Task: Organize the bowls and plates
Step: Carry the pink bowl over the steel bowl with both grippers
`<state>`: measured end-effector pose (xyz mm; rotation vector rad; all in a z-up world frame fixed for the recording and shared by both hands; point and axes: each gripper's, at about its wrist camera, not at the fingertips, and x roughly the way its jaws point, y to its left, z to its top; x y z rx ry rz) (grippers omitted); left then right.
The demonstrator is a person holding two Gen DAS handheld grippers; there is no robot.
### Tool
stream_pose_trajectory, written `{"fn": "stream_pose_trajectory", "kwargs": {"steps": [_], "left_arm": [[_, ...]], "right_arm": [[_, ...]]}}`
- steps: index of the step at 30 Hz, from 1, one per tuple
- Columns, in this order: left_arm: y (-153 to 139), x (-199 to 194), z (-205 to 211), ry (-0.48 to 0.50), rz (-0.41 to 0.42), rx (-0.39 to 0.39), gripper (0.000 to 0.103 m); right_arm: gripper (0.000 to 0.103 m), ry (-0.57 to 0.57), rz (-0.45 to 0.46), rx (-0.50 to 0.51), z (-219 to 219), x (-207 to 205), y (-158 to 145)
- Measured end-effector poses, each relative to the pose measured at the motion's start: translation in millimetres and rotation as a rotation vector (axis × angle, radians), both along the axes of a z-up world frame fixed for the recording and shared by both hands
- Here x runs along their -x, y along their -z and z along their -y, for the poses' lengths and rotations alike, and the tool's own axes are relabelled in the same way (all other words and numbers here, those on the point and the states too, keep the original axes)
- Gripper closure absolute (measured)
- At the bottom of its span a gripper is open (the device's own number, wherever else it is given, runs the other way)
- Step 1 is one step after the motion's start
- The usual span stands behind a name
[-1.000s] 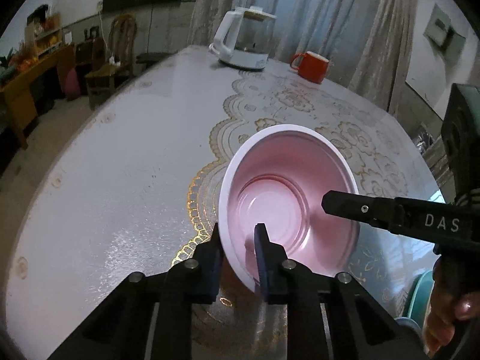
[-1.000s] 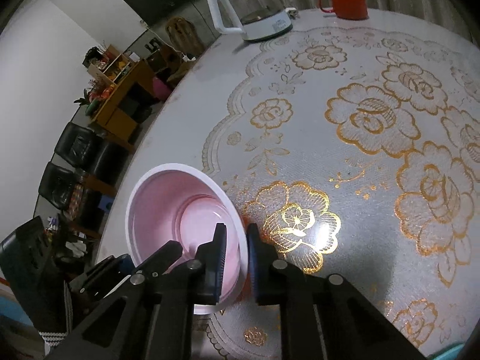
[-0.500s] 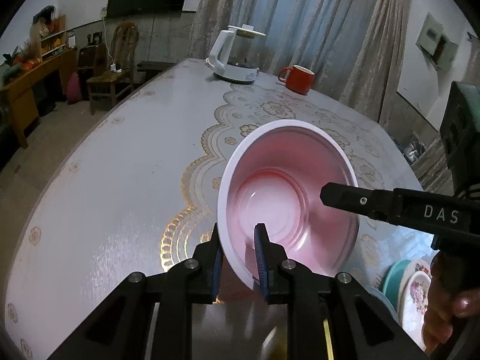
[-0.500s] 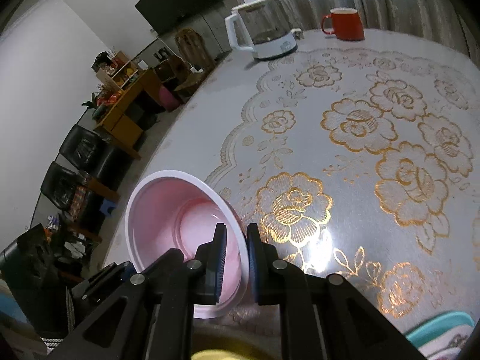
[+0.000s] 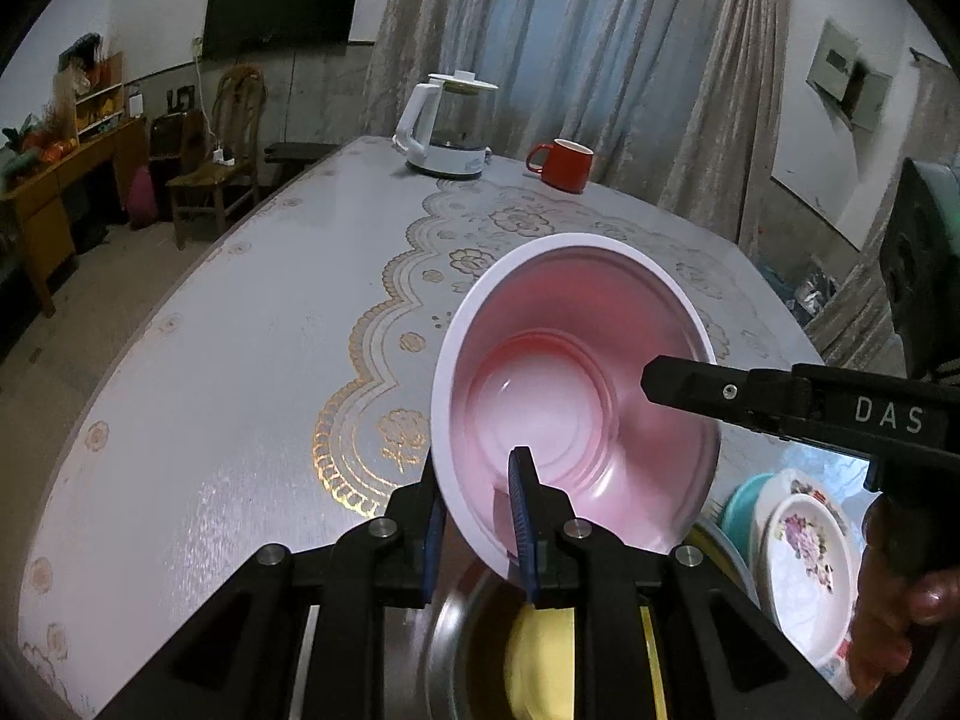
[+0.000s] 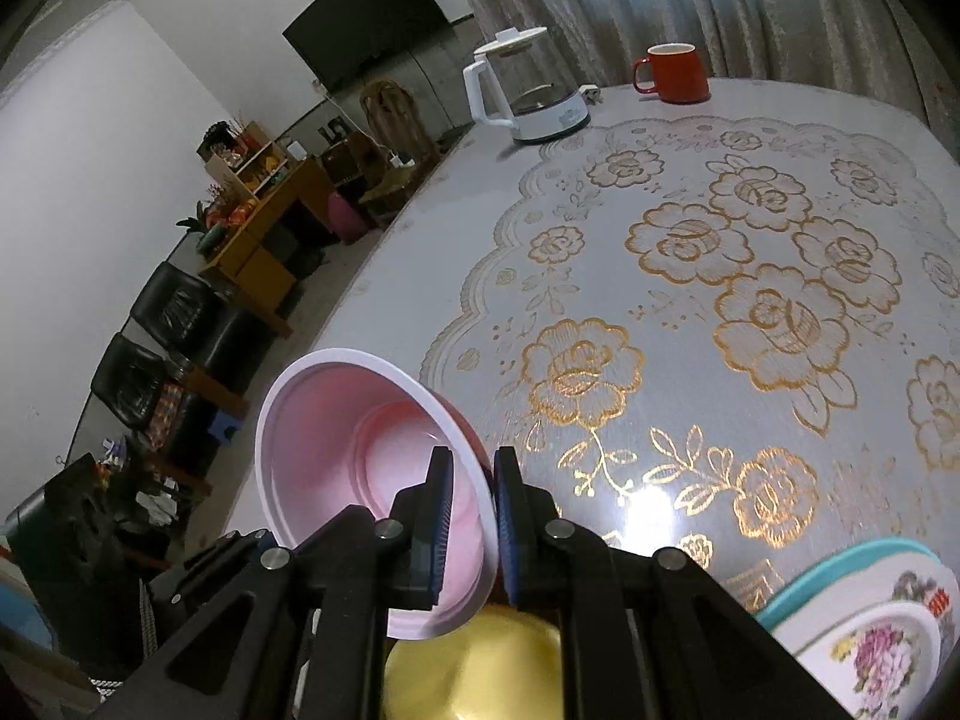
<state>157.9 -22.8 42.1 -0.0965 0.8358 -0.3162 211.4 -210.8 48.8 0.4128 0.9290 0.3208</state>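
Both grippers are pinching the rim of a pink bowl [image 5: 576, 396] and holding it in the air over the table [image 5: 240, 360], at the centre of the left wrist view. The left gripper [image 5: 477, 516] is closed on the near rim, one finger inside, one outside; the right gripper [image 6: 468, 510] is clamping the opposite rim likewise. The bowl appears to be in transit toward a stack: a yellow bowl [image 6: 480, 660] is sitting directly below, with flowered plates [image 6: 870, 648] at lower right. Next it likely needs lowering level, then both grips releasing. A gold-rose tablecloth is covering the table; a kettle [image 5: 447, 126] and red mug [image 5: 564, 165] are standing at the far edge, before curtains.
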Motion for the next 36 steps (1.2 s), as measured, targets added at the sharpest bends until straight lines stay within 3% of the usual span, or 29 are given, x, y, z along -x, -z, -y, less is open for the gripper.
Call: {"fn": "stream_pose_trajectory", "kwargs": {"steps": [22, 36], "left_arm": [[-3.0, 52.7, 14.0, 0.039, 0.022, -0.017, 0.083], [3.5, 80.0, 22.1, 0.08, 0.012, -0.031, 0.083]], "right_arm": [[0.09, 0.027, 0.05, -0.039, 13.4, 72.2, -5.4], [0.088, 0.067, 0.028, -0.098, 25.5, 107.4, 8.3]]}}
